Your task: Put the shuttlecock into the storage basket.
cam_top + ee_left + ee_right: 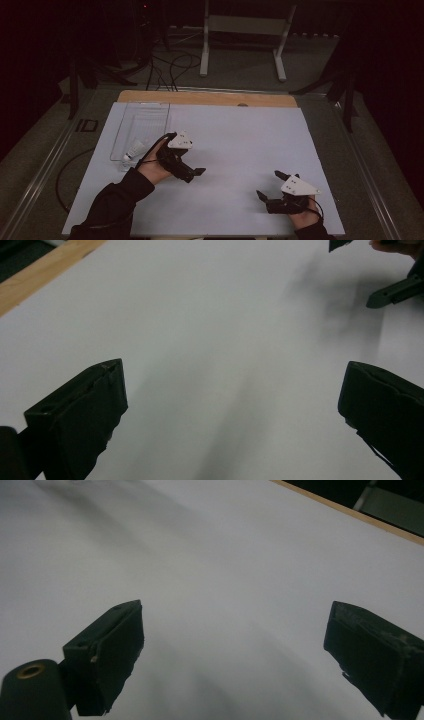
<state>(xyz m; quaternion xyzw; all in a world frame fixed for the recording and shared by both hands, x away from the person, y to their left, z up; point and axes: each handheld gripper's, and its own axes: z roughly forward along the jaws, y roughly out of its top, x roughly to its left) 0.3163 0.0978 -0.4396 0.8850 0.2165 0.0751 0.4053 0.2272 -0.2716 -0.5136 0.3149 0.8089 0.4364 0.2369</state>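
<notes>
Just behind the left claw point(192, 172), a white tube point(134, 150) lies in the clear tray point(145, 107); both claws gape empty, the right claw point(268, 186) idle, so nothing looks left.

A tray point(150, 112) sits on the worktop point(240, 135) at the far left. A tube point(134, 150) lies in its near end. The left hand-held gripper point(192, 172) is just right of the tube, well apart from the right hand-held gripper point(270, 185).

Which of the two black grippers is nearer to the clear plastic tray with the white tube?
The left gripper: its hand lies just beside the clear plastic tray holding the white tube. The right gripper sits far across the white table.
</notes>
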